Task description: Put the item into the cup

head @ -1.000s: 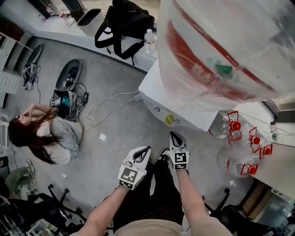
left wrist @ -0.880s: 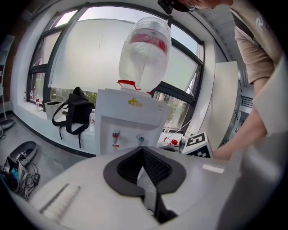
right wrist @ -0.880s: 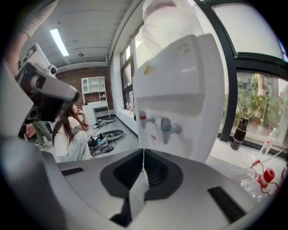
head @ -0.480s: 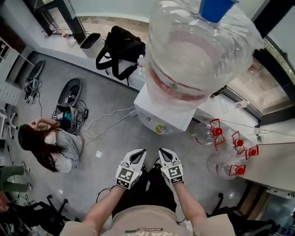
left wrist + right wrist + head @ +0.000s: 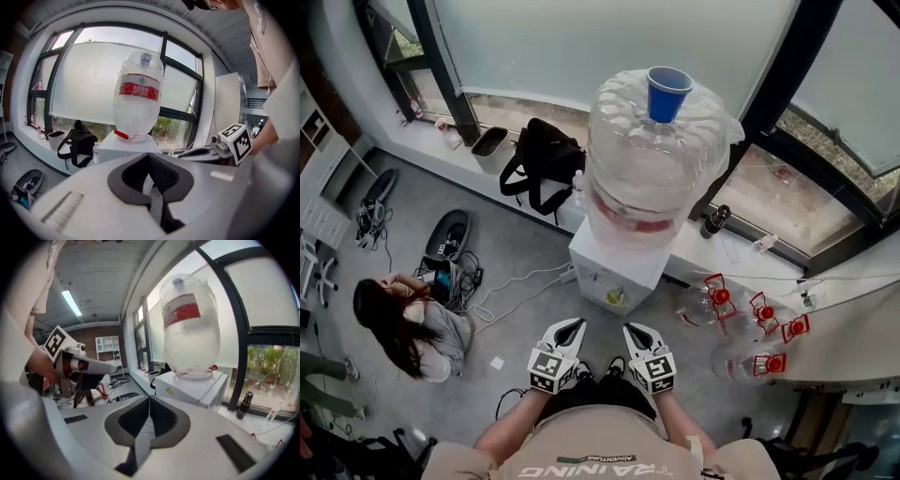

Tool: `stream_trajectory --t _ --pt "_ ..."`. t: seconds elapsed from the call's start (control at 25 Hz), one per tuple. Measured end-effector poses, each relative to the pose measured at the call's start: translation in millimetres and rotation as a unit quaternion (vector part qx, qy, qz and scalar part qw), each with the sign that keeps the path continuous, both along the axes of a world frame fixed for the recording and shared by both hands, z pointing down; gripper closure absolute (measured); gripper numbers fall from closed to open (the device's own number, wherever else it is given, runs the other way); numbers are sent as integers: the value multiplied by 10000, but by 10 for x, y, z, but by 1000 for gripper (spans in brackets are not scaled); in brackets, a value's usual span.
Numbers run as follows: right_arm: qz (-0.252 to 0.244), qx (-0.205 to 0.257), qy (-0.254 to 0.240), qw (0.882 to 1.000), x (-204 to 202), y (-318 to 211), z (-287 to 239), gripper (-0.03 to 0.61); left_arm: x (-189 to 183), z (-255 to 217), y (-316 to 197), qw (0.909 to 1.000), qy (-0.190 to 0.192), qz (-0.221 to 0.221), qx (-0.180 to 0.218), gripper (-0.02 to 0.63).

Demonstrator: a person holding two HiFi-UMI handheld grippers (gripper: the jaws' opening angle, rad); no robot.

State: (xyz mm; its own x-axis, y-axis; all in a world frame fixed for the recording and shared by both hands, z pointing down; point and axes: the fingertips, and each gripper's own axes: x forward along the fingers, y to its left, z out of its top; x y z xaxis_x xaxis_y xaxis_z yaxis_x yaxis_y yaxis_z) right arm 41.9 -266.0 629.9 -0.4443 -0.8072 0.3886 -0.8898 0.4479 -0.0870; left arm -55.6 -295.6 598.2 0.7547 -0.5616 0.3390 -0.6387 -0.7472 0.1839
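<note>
"ADVENTURE" on the shirt (image 5: 581,442)

Cup (image 5: 668,93) atop bottle (image 5: 652,164), bottle on dispenser (image 5: 617,270)

Daylight comes through the frosted windows (image 5: 609,47), which glow flat white in the head view; the floor (image 5: 534,253) is evenly lit, with only faint, soft shadows; the water bottle (image 5: 652,178) carries pale glare; both gripper views bulge like fisheyes, with black corners and curved frames; the left tongs (image 5: 149,161) and right tongs (image 5: 150,404) sit close to the lens and look soft; a strip light (image 5: 71,302) glows in the right gripper view, where the bottle is slightly smeared.
</note>
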Motion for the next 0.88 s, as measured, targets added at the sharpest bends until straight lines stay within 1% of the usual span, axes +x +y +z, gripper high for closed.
stream_trajectory --t 0.16,0.24,0.36,0.44,0.6,0.68,0.76,0.84,0.88 --pt "-4 326 127 9994 89 -46 -398 566 -12 -236 -70 9999 -39 13 161 606" --pt "-22 436 193 9989 122 -66 -586 566 -8 -374 -101 9997 19 4 241 606" --pt "-51 525 254 9983 185 -82 -833 566 39 -599 -140 9990 395 -92 164 606" --pt "-77 642 280 9975 221 -125 -998 566 90 -748 -212 9981 564 -125 225 606" --pt "-93 951 222 9952 266 -242 -1269 566 173 -1004 -412 9965 587 -109 584 606" --pt "-72 1088 130 9940 269 -275 -1376 566 187 -1123 -472 9956 433 -52 824 606" --pt "-67 1188 98 9928 268 -294 -1463 566 193 -1264 -488 9931 219 17 1152 606" --pt "-107 1268 121 9918 264 -327 -1513 566 180 -1423 -494 9891 153 10 1467 606" --pt "-141 1307 118 9913 258 -351 -1540 566 165 -1486 -504 9876 156 -32 1559 606"
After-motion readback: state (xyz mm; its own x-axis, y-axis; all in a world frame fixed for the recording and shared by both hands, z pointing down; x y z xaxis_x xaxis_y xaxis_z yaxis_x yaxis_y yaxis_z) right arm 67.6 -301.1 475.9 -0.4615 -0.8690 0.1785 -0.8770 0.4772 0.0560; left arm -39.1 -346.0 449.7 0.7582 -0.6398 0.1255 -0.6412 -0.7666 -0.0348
